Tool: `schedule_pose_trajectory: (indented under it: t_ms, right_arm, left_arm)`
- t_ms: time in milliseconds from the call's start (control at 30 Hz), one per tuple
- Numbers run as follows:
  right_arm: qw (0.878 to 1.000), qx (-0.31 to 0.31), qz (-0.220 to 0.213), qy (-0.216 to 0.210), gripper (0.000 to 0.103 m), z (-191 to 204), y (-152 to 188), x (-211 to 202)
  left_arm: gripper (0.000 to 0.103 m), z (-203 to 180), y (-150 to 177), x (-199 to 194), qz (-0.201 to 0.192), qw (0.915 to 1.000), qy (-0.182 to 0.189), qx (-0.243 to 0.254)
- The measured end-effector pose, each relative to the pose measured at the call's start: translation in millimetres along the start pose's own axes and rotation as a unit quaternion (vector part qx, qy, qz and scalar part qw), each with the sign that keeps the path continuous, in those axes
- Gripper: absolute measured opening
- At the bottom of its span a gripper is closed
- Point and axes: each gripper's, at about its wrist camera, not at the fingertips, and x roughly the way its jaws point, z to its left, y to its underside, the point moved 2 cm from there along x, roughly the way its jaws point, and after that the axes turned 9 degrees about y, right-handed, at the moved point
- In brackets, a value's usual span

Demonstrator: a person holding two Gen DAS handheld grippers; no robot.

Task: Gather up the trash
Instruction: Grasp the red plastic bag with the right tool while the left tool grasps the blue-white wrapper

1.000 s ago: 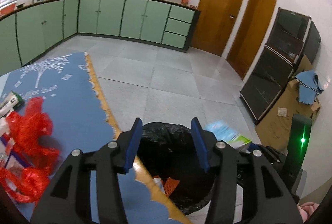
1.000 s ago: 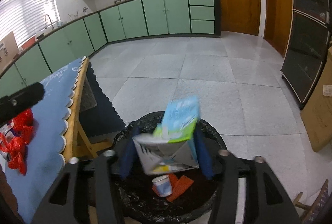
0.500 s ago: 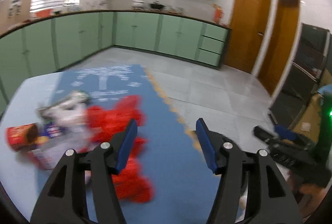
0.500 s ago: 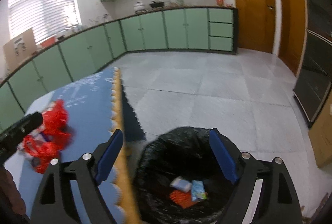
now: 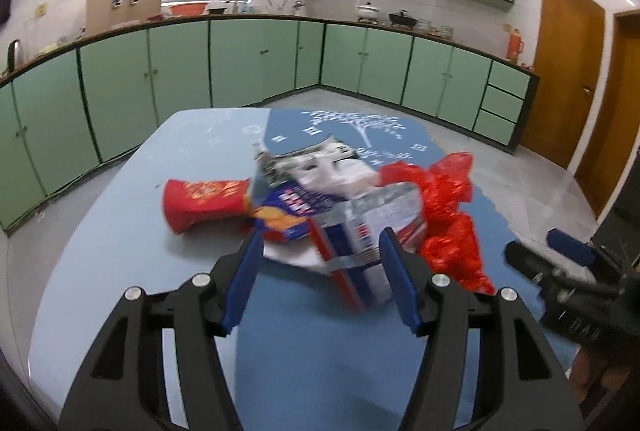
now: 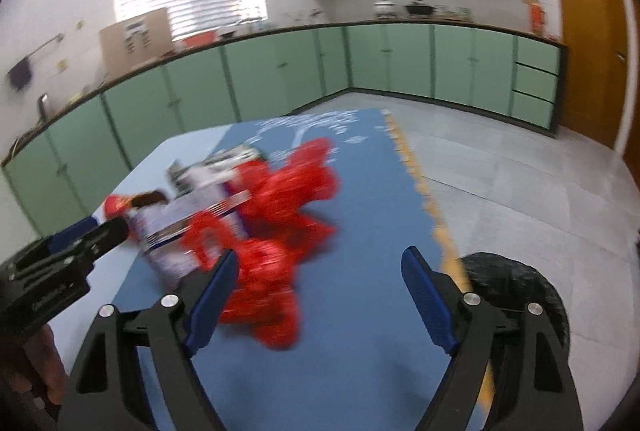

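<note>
Your left tool (image 5: pixel 320 271) & right tool (image 6: pixel 318 305) gaped empty over blue-clothed table (image 5: pixel 160 215) w/ crumpled wrappers; mint-green kitchen cabinets (image 5: pixel 256 59) behind.

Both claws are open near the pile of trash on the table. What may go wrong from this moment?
1. The red plastic bag lies tangled against the carton; the left claw may drag both.
2. The two claws are close together; the right claw may collide with the left.
3. The trash bin stands below the table edge; pushed pieces may fall beside it.
</note>
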Motion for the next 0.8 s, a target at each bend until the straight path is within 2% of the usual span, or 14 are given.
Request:
schedule_pose_trajectory:
  t_ms: [167, 267, 367, 400, 533, 667, 800]
  right_arm:
    - [0.999, -0.033, 0.012, -0.002, 0.078, 26, 7, 16]
    - [0.999, -0.031, 0.027, -0.003, 0.069, 30, 9, 28]
    - [0.998, -0.031, 0.05, -0.015, 0.048, 32, 12, 39]
    - [0.998, -0.03, 0.055, -0.022, 0.038, 33, 14, 40]
    - [0.997, -0.039, 0.062, -0.035, 0.025, 34, 19, 40]
    - [0.997, -0.03, 0.057, -0.041, 0.022, 26, 17, 30]
    - [0.998, -0.014, 0.048, -0.031, 0.022, 8, 13, 15]
  left_arm:
    - [0.059, 16, 5, -4, 0.0, 0.9999, -0.002, -0.012]
    - [0.059, 21, 6, -3, 0.001, 0.9999, -0.002, -0.017]
    - [0.059, 27, 9, -2, 0.003, 0.9997, 0.001, -0.023]
    - [0.059, 27, 10, -1, 0.005, 0.9997, 0.003, -0.025]
    - [0.06, 23, 11, 5, 0.012, 0.9995, 0.014, -0.027]
    - [0.065, 17, 10, 15, 0.02, 0.9989, 0.033, -0.027]
    - [0.065, 7, 10, 28, 0.028, 0.9981, 0.047, -0.029]
